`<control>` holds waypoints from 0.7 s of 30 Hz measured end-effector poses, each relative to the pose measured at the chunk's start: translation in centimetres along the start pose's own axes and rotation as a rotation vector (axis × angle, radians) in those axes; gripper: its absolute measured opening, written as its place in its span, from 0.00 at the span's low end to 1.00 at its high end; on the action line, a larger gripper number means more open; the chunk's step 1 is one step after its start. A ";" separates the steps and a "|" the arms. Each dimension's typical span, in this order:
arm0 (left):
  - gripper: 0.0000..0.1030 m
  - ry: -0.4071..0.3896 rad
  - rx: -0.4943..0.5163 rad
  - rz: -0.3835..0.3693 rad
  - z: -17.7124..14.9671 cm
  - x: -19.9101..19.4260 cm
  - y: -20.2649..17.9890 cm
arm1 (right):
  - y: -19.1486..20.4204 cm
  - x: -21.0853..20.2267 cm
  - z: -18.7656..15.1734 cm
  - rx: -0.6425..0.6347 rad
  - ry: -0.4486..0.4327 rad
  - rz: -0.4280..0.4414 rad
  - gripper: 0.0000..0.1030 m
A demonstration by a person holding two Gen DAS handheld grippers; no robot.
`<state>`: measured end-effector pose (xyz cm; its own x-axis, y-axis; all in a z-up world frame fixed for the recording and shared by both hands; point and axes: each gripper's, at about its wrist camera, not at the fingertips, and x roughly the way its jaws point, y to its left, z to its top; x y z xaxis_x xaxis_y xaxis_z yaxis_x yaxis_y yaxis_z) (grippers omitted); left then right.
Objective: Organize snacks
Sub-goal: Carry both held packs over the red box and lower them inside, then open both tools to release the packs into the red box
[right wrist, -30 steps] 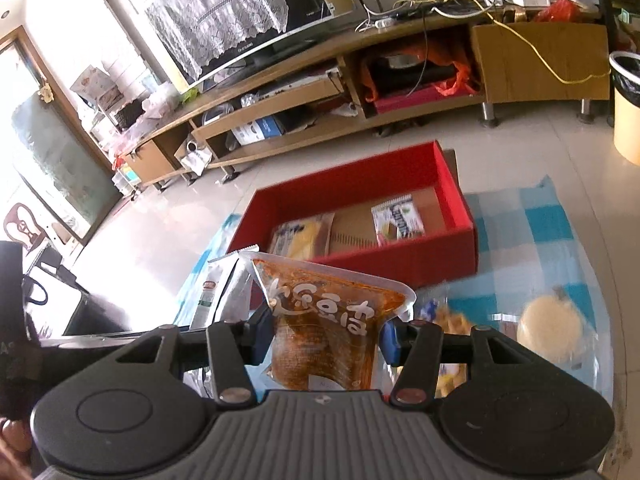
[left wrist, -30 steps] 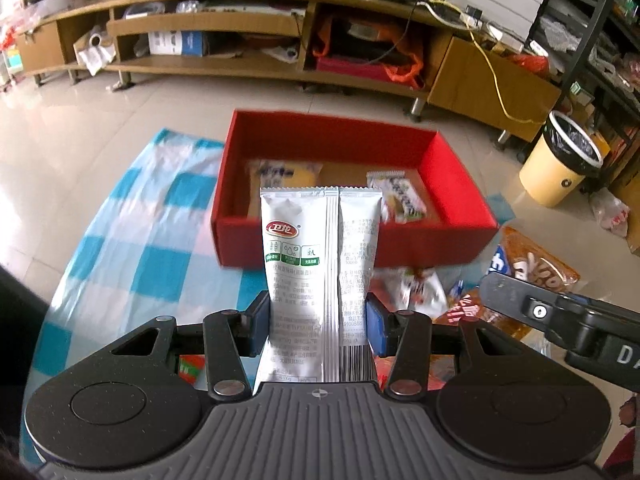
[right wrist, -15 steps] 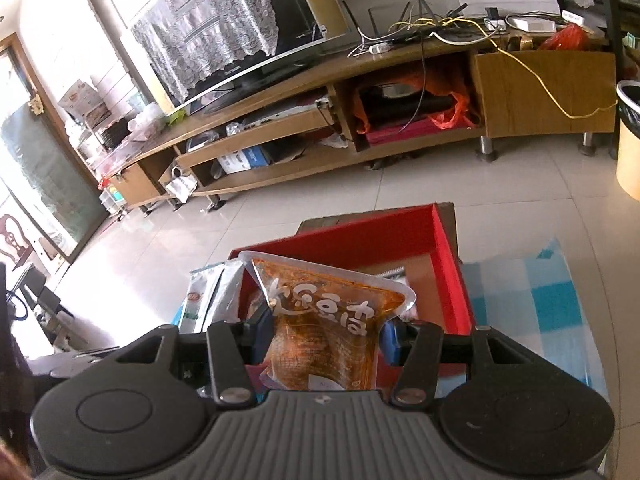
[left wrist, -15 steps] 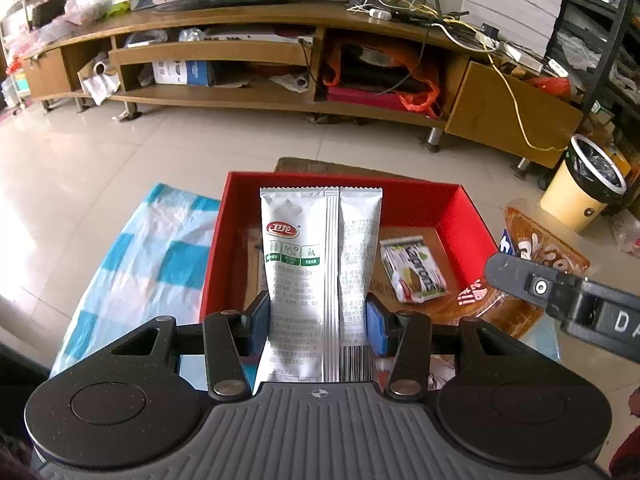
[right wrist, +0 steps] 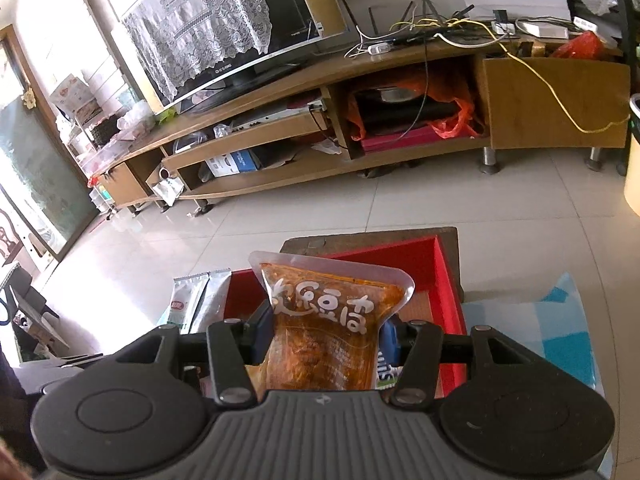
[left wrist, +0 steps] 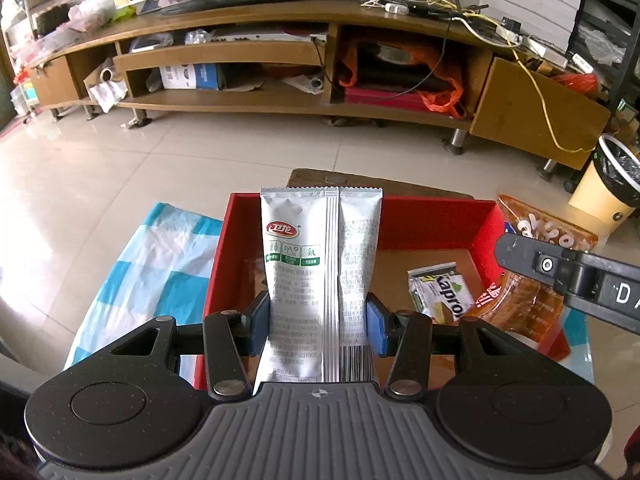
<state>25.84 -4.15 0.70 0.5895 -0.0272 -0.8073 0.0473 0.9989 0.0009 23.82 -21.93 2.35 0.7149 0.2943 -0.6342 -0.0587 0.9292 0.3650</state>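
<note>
Left wrist view gives us the silver sachet (left wrist: pixel 320 280) standing upright between our blue pads (left wrist: pixel 259 326), the left claw (left wrist: pixel 318 326) clenched on its lower half. Just beyond the claw's tips and below them sits the red box (left wrist: pixel 432 218), its far wall behind the sachet's top edge. On the box floor, to the right of the claw, lies a green-and-white wafer packet (left wrist: pixel 438 294). Farther right our other claw holds the orange tofu pouch (left wrist: pixel 536 280) over the box's right wall.

From the right wrist view we see that pouch (right wrist: pixel 332 332) pinched at its sides, the right claw (right wrist: pixel 326 340) grasping it, tilted slightly, with the red box (right wrist: pixel 444 280) ahead of and under the tips. The sachet (right wrist: pixel 192 300) shows to the left of this claw, at the box's left wall. A blue checked cloth (right wrist: pixel 560 332) lies to the right.

A second ago the box stood well ahead of both claws, with loose packets between; now both snacks hang over its open interior, and the grips look unchanged.
</note>
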 end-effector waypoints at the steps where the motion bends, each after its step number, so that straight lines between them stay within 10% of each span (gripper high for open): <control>1: 0.54 0.004 0.001 0.004 0.1 0.4 0.0 | -0.1 0.4 0.1 0.000 0.001 0.002 0.47; 21: 0.57 0.075 0.019 0.086 0.1 5.3 -0.3 | -3.0 7.2 0.1 0.038 0.009 0.014 0.47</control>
<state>29.05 -4.61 -3.50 0.5305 0.0625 -0.8454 0.0150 0.9964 0.0831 29.19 -22.61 -3.28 0.7076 0.3097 -0.6351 -0.0425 0.9159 0.3993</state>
